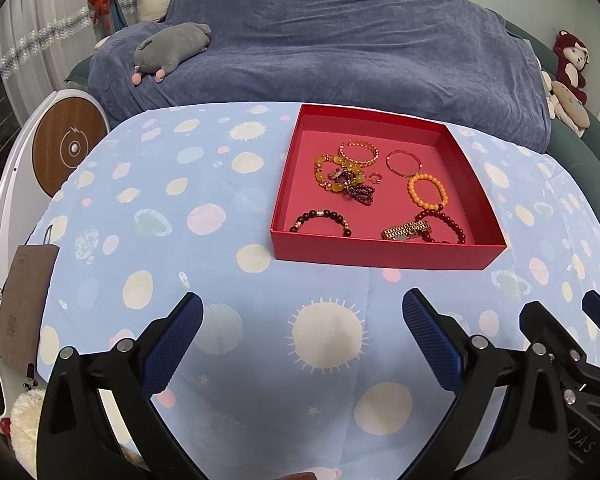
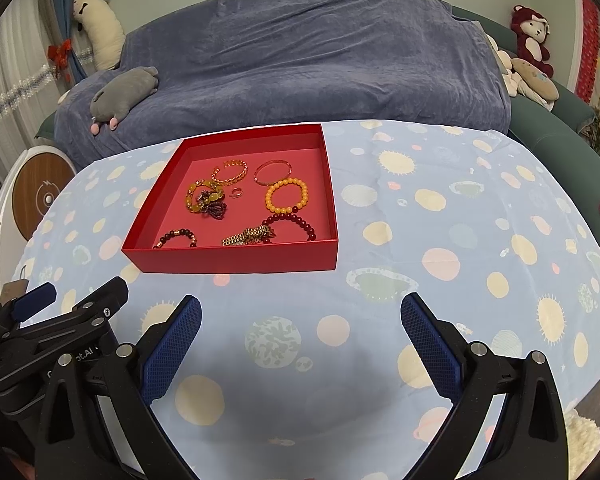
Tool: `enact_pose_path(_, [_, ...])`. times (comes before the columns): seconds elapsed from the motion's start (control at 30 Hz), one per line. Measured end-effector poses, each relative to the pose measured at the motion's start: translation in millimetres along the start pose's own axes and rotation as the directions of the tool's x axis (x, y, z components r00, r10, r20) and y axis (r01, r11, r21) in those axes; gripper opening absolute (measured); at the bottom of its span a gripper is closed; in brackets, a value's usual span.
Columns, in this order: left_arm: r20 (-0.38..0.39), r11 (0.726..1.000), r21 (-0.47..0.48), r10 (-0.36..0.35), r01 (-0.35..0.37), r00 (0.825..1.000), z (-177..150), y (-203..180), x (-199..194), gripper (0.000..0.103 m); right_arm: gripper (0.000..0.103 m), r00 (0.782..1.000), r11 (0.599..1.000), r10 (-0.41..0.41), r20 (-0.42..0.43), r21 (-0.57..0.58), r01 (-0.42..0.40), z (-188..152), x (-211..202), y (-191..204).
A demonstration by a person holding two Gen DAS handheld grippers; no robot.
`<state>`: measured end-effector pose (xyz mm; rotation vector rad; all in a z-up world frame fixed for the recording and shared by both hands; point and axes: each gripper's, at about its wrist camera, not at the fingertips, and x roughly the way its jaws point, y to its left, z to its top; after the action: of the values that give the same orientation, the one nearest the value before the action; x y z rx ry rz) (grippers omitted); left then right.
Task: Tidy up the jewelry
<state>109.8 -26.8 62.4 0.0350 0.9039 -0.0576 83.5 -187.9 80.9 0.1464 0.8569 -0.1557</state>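
Observation:
A shallow red box [image 1: 380,257] [image 2: 236,258] stands on the table and holds several bracelets: an orange bead bracelet [image 1: 428,195] [image 2: 286,196], a dark red bead bracelet [image 1: 446,222] [image 2: 300,224], a gold watch band [image 1: 406,231] [image 2: 248,236], a dark bead bracelet [image 1: 320,220] [image 2: 176,237], a thin bangle [image 1: 403,162] [image 2: 273,172], a gold chain bracelet [image 1: 359,151] [image 2: 230,172] and a yellow bead tangle [image 1: 340,178] [image 2: 204,198]. My left gripper [image 1: 302,320] is open and empty, short of the box. My right gripper [image 2: 300,320] is open and empty, to its right.
The table wears a light blue cloth with dots [image 1: 204,216] [image 2: 440,240]. A sofa under a blue cover [image 1: 340,48] [image 2: 300,60] stands behind, with a grey plush toy [image 1: 172,46] [image 2: 124,94]. A white round device [image 1: 66,148] and a brown paper bag [image 1: 24,304] are at the left.

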Motion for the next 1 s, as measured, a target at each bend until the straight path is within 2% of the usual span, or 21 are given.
enact_pose_path(1.0, [0.009, 1.000, 0.013, 0.006, -0.006, 1.000, 1.7, -3.6, 1.6, 0.095, 0.097, 1.000, 1.000, -0.003, 0.003, 0.003, 0.003, -2.0, 0.0, -1.2])
